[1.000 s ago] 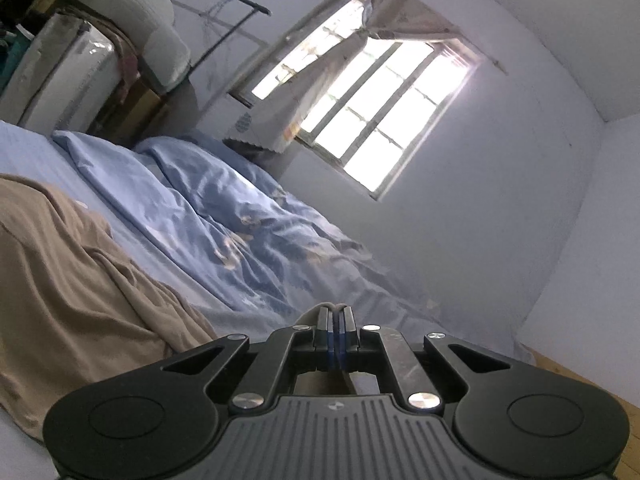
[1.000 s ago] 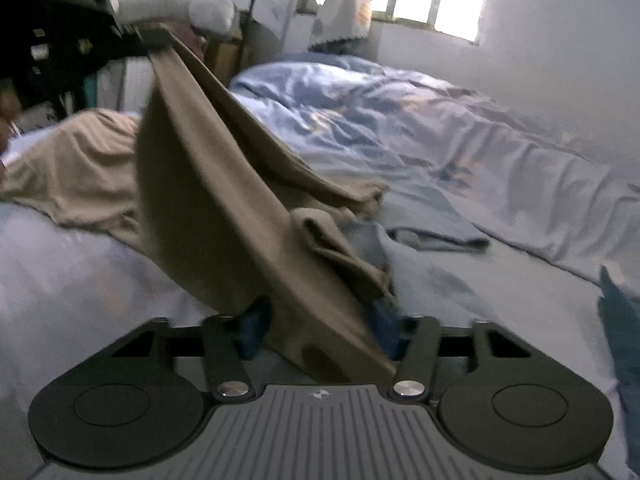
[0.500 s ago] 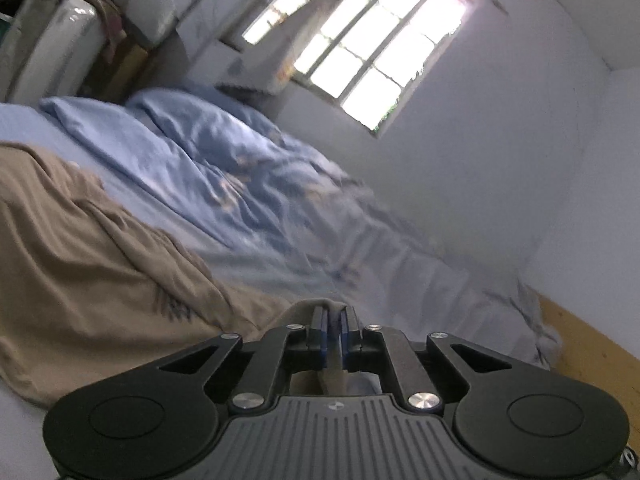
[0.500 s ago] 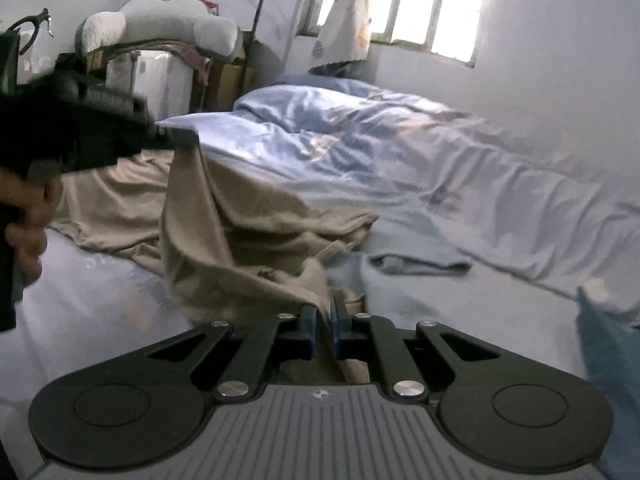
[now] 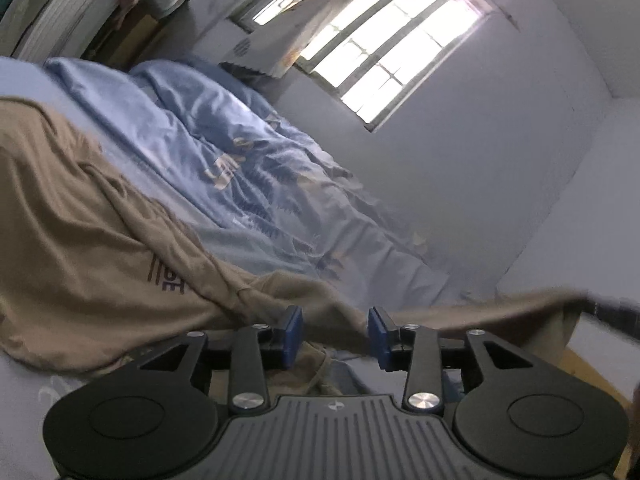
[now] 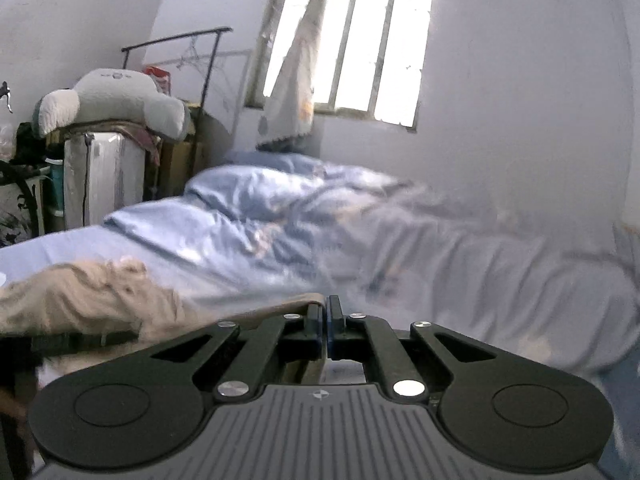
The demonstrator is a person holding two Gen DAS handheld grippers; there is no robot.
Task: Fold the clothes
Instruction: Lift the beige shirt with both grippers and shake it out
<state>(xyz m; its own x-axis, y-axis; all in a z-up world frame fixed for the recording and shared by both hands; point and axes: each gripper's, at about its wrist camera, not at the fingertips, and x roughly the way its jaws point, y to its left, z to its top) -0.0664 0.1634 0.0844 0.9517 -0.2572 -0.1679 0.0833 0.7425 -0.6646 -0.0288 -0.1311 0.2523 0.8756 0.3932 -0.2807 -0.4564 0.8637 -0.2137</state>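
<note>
Fabric of the tan shirt spreads on the bed ahead and to the left of my left claw, whose jaws have just been opening; cloth lies between them, but the blue pads no longer press it. From there a taut edge runs rightward to my right claw, closed on a thin tan fold. I judge the right claw nearer the free edge, so it leads the fold.

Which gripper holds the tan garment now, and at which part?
The right gripper is shut on an edge of the tan garment. The left gripper has just opened and holds nothing.
</note>
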